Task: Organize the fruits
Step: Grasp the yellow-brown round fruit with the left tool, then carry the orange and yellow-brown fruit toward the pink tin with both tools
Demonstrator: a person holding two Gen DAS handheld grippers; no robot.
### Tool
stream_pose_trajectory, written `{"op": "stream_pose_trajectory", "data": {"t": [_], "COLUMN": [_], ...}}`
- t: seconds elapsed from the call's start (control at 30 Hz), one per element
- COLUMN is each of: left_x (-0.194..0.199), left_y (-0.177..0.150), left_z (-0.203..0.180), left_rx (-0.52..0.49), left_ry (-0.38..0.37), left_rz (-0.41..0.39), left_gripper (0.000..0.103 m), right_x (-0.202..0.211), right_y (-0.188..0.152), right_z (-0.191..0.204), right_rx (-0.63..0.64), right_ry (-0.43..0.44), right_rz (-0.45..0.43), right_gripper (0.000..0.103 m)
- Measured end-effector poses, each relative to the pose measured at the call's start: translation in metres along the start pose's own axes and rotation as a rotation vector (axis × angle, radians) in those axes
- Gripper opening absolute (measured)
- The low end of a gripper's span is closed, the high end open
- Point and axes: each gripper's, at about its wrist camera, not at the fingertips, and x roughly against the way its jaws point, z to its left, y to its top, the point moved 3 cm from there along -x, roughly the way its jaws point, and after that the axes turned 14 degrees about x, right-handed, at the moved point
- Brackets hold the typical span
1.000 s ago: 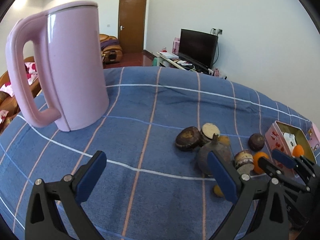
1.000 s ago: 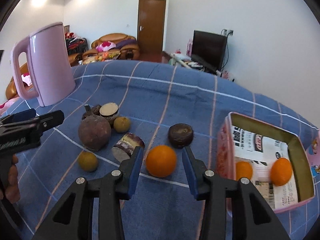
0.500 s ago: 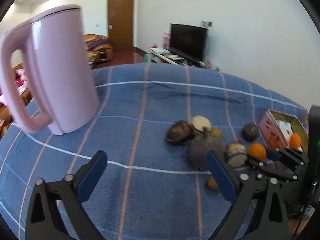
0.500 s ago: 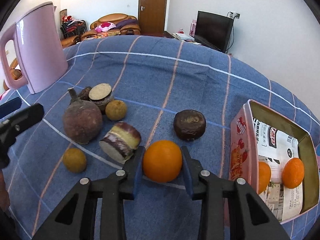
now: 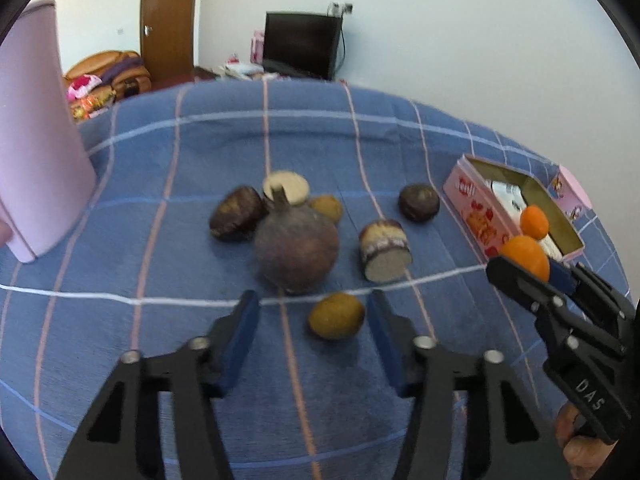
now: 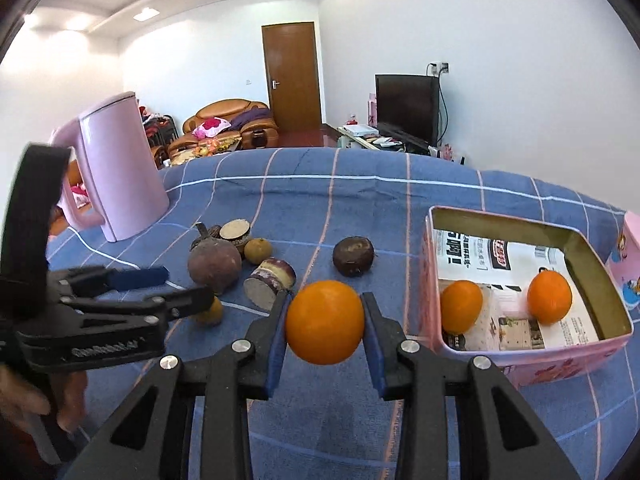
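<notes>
A blue checked cloth [image 6: 360, 200] covers the whole surface. At its far left stands a tall pink kettle [image 6: 120, 168]. On the right sits a pink tin box [image 6: 532, 364], open, lined with printed paper, with two oranges [image 6: 549, 297] inside it, one near the left wall and one further right. Left of the box, mid-cloth, lies a cluster: a large round purple root [image 5: 297, 250] in the middle, a cut chunk with a pale face [image 5: 385, 250] to its right, a dark round piece [image 5: 419, 203] farther right, and other brown pieces behind it, too blurred to name. The right gripper [image 6: 325, 330] is clamped on an orange [image 6: 325, 328], lifted just left of the box. The left gripper [image 5: 314, 322] has its jaws apart around a small yellow-brown fruit [image 5: 337, 315], seemingly not touching it.
</notes>
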Motion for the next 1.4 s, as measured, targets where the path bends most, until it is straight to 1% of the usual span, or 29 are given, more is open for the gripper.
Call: {"op": "stream_pose_trajectory", "data": {"t": [0.03,0.17,0.23,0.27,0.3,0.33,0.4,0.5,0.57,0.63,0.7,0.77,0.9,0.93,1.03,1.4], "left_x": [-0.001,-0.006,-0.011,-0.01,-0.01,-0.009,-0.006,-0.003,0.005,0.02,0.031,0.038,0.042,0.043,0.045,0.056], "left_y": [-0.001,-0.008,-0.01,-0.01,-0.01,-0.009,-0.008,-0.007,-0.005,-0.003,-0.002,-0.001,0.0,0.001,0.001,-0.004], "left_z": [-0.002,-0.012,-0.015,-0.016,-0.014,-0.011,-0.005,-0.004,-0.005,-0.011,-0.014,-0.013,-0.008,-0.007,-0.006,-0.02], "left_rx": [-0.004,-0.044,-0.07,-0.073,-0.063,-0.048,-0.021,-0.017,-0.02,-0.041,-0.042,-0.026,-0.001,0.004,0.02,-0.007], "left_ry": [-0.004,0.021,0.057,0.061,0.055,0.051,0.037,0.049,0.045,0.066,0.077,0.089,0.151,0.158,0.171,0.238], "left_rz": [0.006,0.006,0.003,0.0,-0.001,-0.003,-0.004,-0.023,-0.067,-0.163,-0.236,-0.277,-0.319,-0.325,-0.347,-0.446], "left_gripper": [0.053,0.052,0.045,0.043,0.038,0.032,0.032,0.031,0.031,0.031,0.031,0.032,0.032,0.031,0.031,0.031], "right_x": [-0.003,-0.003,-0.005,-0.004,-0.005,-0.005,-0.005,-0.005,-0.004,-0.001,0.003,0.006,0.016,0.02,0.024,0.026], "right_y": [0.0,-0.005,-0.007,-0.007,-0.007,-0.007,-0.008,-0.009,-0.009,-0.007,-0.006,-0.005,-0.001,0.0,0.003,0.003], "right_z": [-0.002,-0.006,-0.007,-0.007,-0.007,-0.007,-0.007,-0.007,-0.008,-0.008,-0.007,-0.006,-0.007,-0.007,-0.006,-0.005], "right_rx": [-0.01,-0.042,-0.047,-0.048,-0.047,-0.047,-0.047,-0.05,-0.052,-0.047,-0.041,-0.035,-0.002,0.01,0.033,0.052], "right_ry": [0.01,0.019,0.026,0.028,0.031,0.032,0.033,0.036,0.036,0.035,0.029,0.015,-0.072,-0.103,-0.157,-0.164], "right_rz": [0.008,0.014,0.022,0.023,0.026,0.026,0.027,0.027,0.021,0.001,-0.017,-0.036,-0.091,-0.107,-0.128,-0.132], "right_gripper": [0.037,0.037,0.037,0.037,0.037,0.037,0.037,0.037,0.037,0.037,0.037,0.037,0.037,0.037,0.037,0.037]}}
